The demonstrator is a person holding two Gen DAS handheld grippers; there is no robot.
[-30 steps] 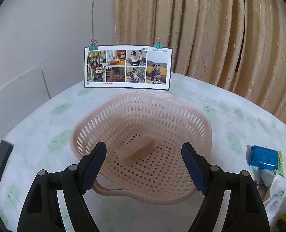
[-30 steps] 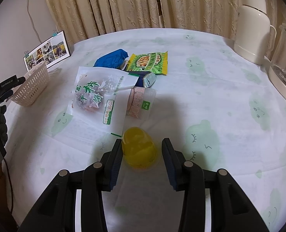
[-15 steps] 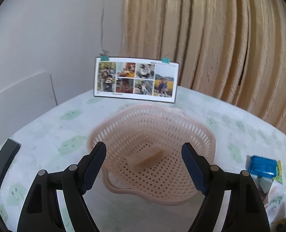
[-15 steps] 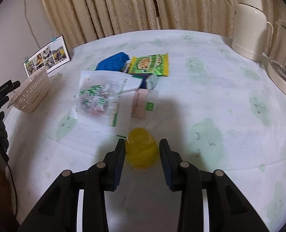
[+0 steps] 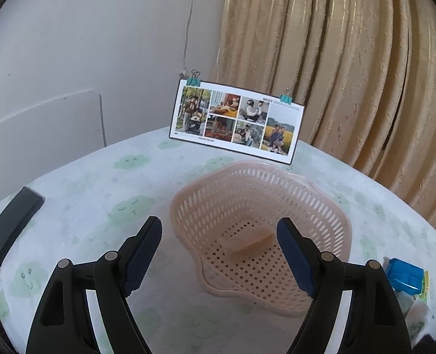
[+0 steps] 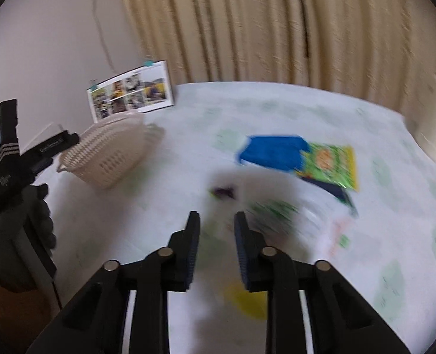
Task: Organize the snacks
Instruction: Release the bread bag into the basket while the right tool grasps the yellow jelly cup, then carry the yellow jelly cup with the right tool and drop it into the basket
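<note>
I am hovering the left gripper point(image 5: 219, 247), jaws spread wide and empty, before the pink perforated plastic basket point(image 5: 259, 230), which is holding one tan wrapped snack point(image 5: 250, 246). The right gripper point(image 6: 217, 242) is blurred; its jaws are standing narrow, and I cannot tell whether the yellow jelly cup point(image 6: 247, 301) below them is gripped.

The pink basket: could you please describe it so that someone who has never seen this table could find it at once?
On the table with the pale green-patterned cloth, look in front of the photo card that stands before the beige curtain. The pink basket sits just in front of it, ahead of the left gripper. It is the only perforated, wavy-rimmed container there, with one tan snack bar inside.
</note>
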